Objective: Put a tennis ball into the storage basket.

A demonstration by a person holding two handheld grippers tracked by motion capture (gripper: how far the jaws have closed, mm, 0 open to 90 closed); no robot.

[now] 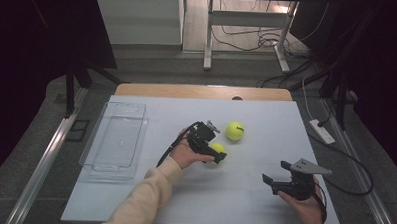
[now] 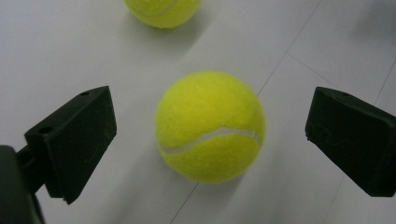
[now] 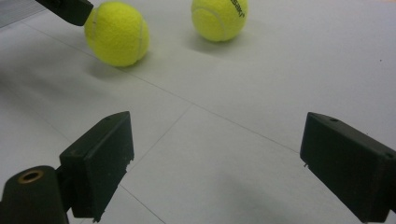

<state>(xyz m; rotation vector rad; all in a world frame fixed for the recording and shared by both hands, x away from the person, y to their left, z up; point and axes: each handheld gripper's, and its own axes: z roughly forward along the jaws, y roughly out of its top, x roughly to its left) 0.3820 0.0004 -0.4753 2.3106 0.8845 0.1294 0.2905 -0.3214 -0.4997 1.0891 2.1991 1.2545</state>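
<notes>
A: Balls first: where are they sitting?

B: Two yellow tennis balls are lying on the white table [image 1: 263, 204]. The nearer ball [image 2: 210, 126] is sitting around the middle of the table, and the farther ball [image 1: 235, 131] is resting just beyond it, a little to the right, apart from it.

A: And the left gripper [image 1: 211, 148]?

B: It is hovering right at the nearer ball. In the left gripper view its jaws are standing wide apart, one on either side of the ball, with table showing between each jaw and the ball, so nothing is being gripped.

A: The right gripper [image 1: 277, 177]?

B: It is being held at the near right of the table, well apart from both balls, pointing left. Its jaws are also spread wide, with bare table between them.

A: Anything else on the table?

B: A clear plastic tray [image 1: 116, 139] is sitting at the left side, well away from the balls.
</notes>
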